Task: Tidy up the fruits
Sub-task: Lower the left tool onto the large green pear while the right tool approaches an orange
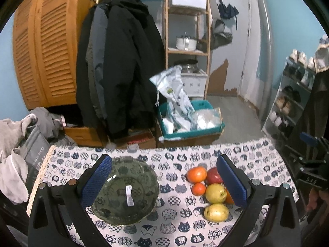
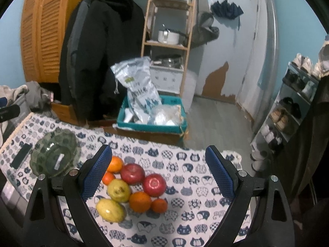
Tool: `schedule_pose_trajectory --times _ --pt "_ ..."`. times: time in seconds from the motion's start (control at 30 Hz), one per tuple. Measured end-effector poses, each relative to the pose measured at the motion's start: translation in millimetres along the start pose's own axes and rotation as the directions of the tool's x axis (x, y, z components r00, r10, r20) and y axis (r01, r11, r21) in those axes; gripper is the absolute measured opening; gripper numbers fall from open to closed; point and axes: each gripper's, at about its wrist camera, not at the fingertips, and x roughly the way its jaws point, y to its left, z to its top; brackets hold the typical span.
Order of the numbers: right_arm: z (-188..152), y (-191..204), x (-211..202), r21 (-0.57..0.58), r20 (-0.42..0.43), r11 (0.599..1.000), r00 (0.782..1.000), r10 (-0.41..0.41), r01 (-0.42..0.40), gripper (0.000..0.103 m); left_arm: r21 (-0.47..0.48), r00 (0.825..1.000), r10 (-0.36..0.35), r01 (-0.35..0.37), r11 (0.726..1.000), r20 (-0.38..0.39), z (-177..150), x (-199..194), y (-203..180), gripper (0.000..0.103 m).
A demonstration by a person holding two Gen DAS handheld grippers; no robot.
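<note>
A dark green glass bowl point(image 1: 125, 191) sits empty on the cat-print tablecloth point(image 1: 176, 228), left of a pile of fruit. The pile holds two red apples point(image 2: 154, 184), several oranges point(image 2: 140, 201) and two yellow fruits point(image 2: 110, 210). My left gripper point(image 1: 164, 183) is open and empty above the cloth, its left finger over the bowl's rim, its right finger over the fruit point(image 1: 216, 193). My right gripper point(image 2: 159, 173) is open and empty above the fruit pile. The bowl also shows in the right wrist view point(image 2: 55, 156).
A black flat device point(image 2: 21, 155) lies left of the bowl. Beyond the table's far edge stand a teal box with plastic bags point(image 1: 191, 121), hanging dark coats point(image 1: 121, 61), a wooden shelf point(image 1: 188, 30) and a shoe rack point(image 1: 292, 96). Grey clothes point(image 1: 18, 144) lie left.
</note>
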Motion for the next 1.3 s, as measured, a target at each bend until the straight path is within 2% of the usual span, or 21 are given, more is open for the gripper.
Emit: schedule_pose_trajectory --times 0.23,0.47,0.8,0.9,1.03,1.1,1.3 --pt "-20 -10 18 0.035 -0.095 0.999 0.995 -0.005 0.008 0.091 0.01 0.994 -0.04 0.041 0.999 -0.103 -21 28 -19 0.102" --pt "-45 -19 40 0.056 -0.206 0.998 0.978 -0.014 0.026 0.091 0.016 0.974 -0.071 0.076 0.997 -0.216 -44 59 -38 0.102" --pt "-88 -29 72 0.091 -0.352 0.995 0.936 -0.004 0.039 0.09 -0.022 0.908 -0.126 0.128 0.991 -0.399 -87 110 -62 0.102" --pt "-100 -30 81 0.092 -0.392 0.995 0.92 0.001 0.038 0.09 -0.021 0.889 -0.119 0.122 0.992 -0.442 -98 122 -68 0.102" --pt "-113 -31 94 0.098 -0.431 0.995 0.902 0.015 0.031 0.09 -0.012 0.867 -0.108 0.116 0.993 -0.486 -114 139 -75 0.102" --pt "-120 -31 100 0.097 -0.449 0.995 0.893 0.02 0.027 0.09 -0.025 0.848 -0.115 0.119 0.993 -0.517 -122 149 -78 0.102" --pt "-138 -29 116 0.091 -0.497 0.996 0.867 0.038 0.009 0.09 -0.059 0.81 -0.134 0.123 0.991 -0.571 -139 171 -87 0.102"
